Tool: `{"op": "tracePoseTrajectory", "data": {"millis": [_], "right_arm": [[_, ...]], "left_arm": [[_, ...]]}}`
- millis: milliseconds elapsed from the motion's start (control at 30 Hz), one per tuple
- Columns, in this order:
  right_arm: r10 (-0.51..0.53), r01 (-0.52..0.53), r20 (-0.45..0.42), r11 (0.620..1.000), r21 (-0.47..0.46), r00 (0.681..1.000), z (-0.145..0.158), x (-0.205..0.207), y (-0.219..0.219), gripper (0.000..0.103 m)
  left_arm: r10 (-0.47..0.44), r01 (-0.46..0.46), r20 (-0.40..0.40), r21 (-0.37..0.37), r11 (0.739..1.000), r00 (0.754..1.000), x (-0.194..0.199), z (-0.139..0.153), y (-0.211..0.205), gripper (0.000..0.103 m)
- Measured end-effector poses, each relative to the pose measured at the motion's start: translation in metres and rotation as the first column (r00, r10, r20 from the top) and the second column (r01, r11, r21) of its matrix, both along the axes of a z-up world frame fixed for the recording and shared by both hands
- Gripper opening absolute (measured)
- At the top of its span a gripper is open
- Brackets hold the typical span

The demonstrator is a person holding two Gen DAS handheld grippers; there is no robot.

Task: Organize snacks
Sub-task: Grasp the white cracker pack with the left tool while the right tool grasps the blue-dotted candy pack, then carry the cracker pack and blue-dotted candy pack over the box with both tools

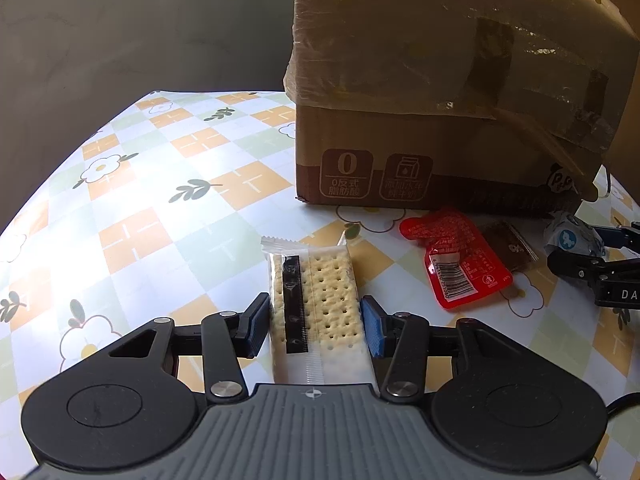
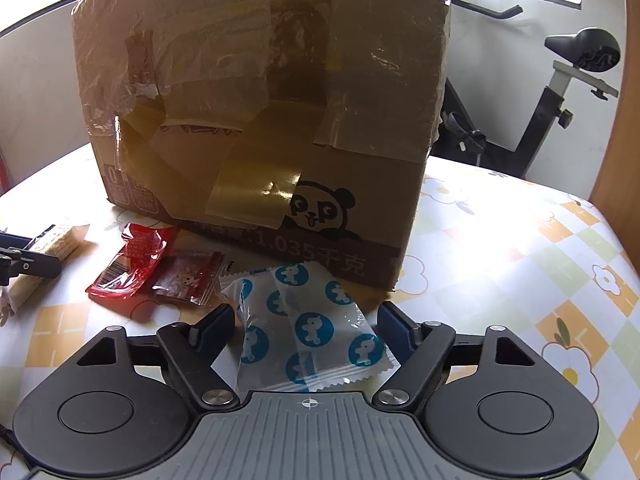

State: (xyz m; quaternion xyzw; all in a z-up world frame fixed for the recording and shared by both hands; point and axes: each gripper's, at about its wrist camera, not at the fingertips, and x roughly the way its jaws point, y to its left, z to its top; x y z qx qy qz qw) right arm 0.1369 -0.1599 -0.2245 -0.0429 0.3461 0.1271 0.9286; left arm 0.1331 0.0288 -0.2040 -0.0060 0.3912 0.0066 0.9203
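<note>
A clear packet of pale crackers (image 1: 332,300) lies on the chequered tablecloth (image 1: 160,208), and my left gripper (image 1: 314,328) is shut on it, blue pads against both long sides. A white packet with blue round prints (image 2: 308,304) sits between the fingers of my right gripper (image 2: 306,330), which press on its two edges. It looks bowed up in the middle. The left wrist view shows the right gripper (image 1: 600,256) at the far right edge with that packet (image 1: 568,236). Between the two lie a red sachet (image 1: 456,264) and a dark brown sachet (image 1: 510,246).
A large taped cardboard box (image 2: 260,100) with a panda print stands just behind the snacks. An exercise bike (image 2: 560,92) stands beyond the table's far right edge. Bare tablecloth stretches to the left of the crackers and to the right of the box.
</note>
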Motion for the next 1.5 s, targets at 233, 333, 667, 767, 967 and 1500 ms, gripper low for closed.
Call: {"op": "tracePoseTrajectory", "data": {"millis": [233,333,667,767,967,1500], "right_arm": [[0.022,-0.022,-0.009,1.000,0.003,1.000,0.004,-0.003,0.003,0.051],[0.019,-0.018,-0.034,0.999,0.027,0.999,0.009,-0.006,-0.002,0.049],[-0.104,0.104,-0.013,0.989,0.103,0.995,0.032,-0.031,-0.038,0.048],[-0.130,0.129,0.010,0.986,0.104,0.991,0.042,-0.037,-0.047,0.048],[-0.177,0.169,0.063,0.979,0.113,0.982,0.066,-0.045,-0.063,0.048],[-0.172,0.137,0.302,0.981,0.136,0.938,0.166,-0.038,-0.081,0.047]], "left_arm": [[-0.007,0.008,0.020,-0.053,0.999,1.000,-0.005,0.006,0.006,0.049],[-0.008,0.011,0.044,-0.065,0.998,0.999,-0.007,0.012,0.007,0.049],[0.005,0.005,0.101,-0.090,0.996,0.995,-0.009,0.026,0.012,0.049],[0.010,0.002,0.123,-0.097,0.995,0.992,-0.010,0.033,0.015,0.049],[0.018,0.000,0.173,-0.101,0.995,0.985,-0.012,0.052,0.023,0.049],[0.010,0.031,0.414,-0.092,0.995,0.910,-0.020,0.146,0.042,0.049]]}}
